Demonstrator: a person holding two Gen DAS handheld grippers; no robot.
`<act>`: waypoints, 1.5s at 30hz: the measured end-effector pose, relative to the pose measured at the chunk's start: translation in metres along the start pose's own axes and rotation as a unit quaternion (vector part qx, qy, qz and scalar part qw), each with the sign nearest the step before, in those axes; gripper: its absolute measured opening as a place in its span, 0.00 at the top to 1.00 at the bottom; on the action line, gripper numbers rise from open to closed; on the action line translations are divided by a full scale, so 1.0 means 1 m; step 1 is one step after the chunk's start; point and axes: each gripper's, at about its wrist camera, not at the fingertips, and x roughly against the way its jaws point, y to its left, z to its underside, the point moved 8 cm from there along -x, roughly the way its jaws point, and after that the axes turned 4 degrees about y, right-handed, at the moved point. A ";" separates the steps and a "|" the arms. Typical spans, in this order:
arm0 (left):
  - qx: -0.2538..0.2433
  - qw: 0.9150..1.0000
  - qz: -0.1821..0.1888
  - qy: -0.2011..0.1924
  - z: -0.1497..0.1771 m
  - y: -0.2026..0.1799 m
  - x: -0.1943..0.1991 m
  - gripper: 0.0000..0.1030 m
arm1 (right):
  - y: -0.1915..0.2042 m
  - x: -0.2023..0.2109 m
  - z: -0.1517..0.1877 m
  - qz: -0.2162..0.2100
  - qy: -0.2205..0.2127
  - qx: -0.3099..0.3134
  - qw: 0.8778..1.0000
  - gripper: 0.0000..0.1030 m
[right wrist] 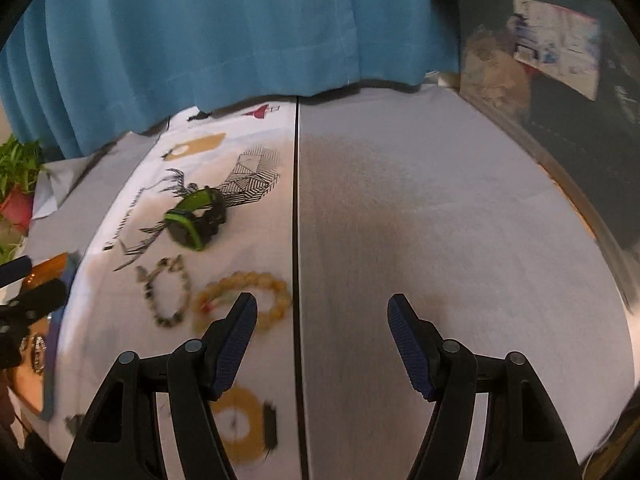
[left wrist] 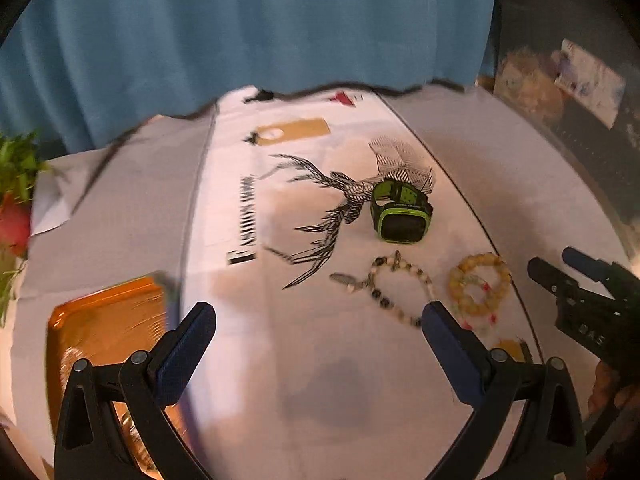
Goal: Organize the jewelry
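Both grippers are spread open, empty. The amber-yellow beaded bracelet (right wrist: 244, 300) lies lower left in the right view, just beside the right gripper (right wrist: 322, 308); the left gripper (left wrist: 320, 316) hovers farther off.

Watch (left wrist: 402, 212), 2 bracelets (left wrist: 400, 288) on cloth (left wrist: 280, 340); jaws apart.

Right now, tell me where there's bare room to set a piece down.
Free: the grey cloth right of the dark seam, below the blue curtain. Crowded: the printed cloth, holding the green watch, dark-bead bracelet and yellow bead bracelet.
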 end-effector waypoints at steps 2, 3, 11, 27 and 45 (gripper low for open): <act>-0.005 1.000 0.000 0.013 -0.003 -0.004 -0.018 0.01 | 0.001 -0.011 -0.005 0.003 0.002 0.012 1.000 0.33; -0.009 1.000 -0.002 0.021 -0.004 -0.006 -0.028 0.01 | 0.001 -0.015 -0.006 0.005 0.004 0.018 1.000 0.33; 0.004 0.997 -0.007 0.077 0.006 0.001 -0.076 0.00 | 0.003 -0.052 -0.001 0.029 0.023 0.067 0.997 0.26; -0.022 0.995 0.048 0.082 0.009 -0.031 -0.051 0.96 | 0.025 -0.042 0.009 -0.005 0.012 0.104 0.995 0.88; -0.036 0.996 0.069 -0.038 0.022 -0.020 0.117 0.96 | 0.034 0.125 -0.033 0.020 -0.122 0.083 0.989 0.88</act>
